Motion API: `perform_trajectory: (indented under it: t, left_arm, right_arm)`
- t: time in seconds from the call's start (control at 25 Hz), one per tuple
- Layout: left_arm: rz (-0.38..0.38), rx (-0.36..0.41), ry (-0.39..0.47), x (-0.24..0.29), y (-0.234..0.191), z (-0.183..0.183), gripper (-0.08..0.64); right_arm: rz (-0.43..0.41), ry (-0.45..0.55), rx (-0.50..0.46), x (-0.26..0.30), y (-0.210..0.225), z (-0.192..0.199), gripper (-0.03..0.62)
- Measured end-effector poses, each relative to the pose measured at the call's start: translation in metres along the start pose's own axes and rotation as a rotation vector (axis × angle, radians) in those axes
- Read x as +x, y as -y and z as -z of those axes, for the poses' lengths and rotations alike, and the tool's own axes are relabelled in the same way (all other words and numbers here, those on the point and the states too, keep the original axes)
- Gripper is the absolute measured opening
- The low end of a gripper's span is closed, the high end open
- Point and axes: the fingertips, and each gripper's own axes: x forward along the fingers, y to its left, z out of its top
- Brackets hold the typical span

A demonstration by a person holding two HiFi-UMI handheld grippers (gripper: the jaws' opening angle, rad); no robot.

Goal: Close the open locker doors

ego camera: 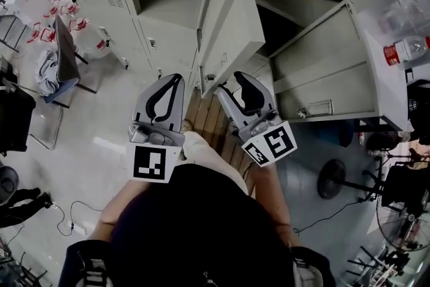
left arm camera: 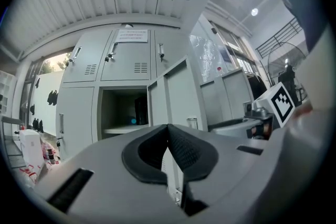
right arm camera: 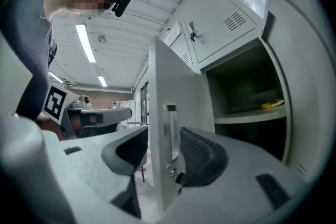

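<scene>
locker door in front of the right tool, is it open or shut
Open. The locker door stands swung out edge-on, leaving the compartment beside it exposed.

Honestly nothing legible here. There's a white paper notice [left arm camera: 132,35] stuck on an upper locker door [left arm camera: 128,60] in the left gripper view — it has lines of print, but they're way too small to read. The bottle [ego camera: 405,50] at the right edge of the head view has a red label, also unreadable. The marker cubes [ego camera: 271,144] only carry black-and-white square patterns — no letters or numbers.
</scene>
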Motion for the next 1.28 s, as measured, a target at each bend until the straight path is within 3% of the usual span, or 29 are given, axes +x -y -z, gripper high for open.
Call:
perform_trajectory:
  t: [0.4, 0.84, 1.28]
  left_arm:
    - [-0.034, -0.003, -0.006, 0.015, -0.026, 0.006, 0.003]
    - [-0.103, 0.000, -0.032, 0.002, -0.058, 0.011, 0.003]
    - [-0.168, -0.007, -0.059, -0.011, -0.079, 0.019, 0.003]
  right_arm:
    - [-0.141, -0.001, 0.020, 0.020, -0.008, 0.006, 0.176]
    - [-0.190, -0.013, -0.027, 0.055, -0.036, 0.007, 0.172]
    - [-0.254, -0.007, -0.014, 0.085, -0.058, 0.008, 0.141]
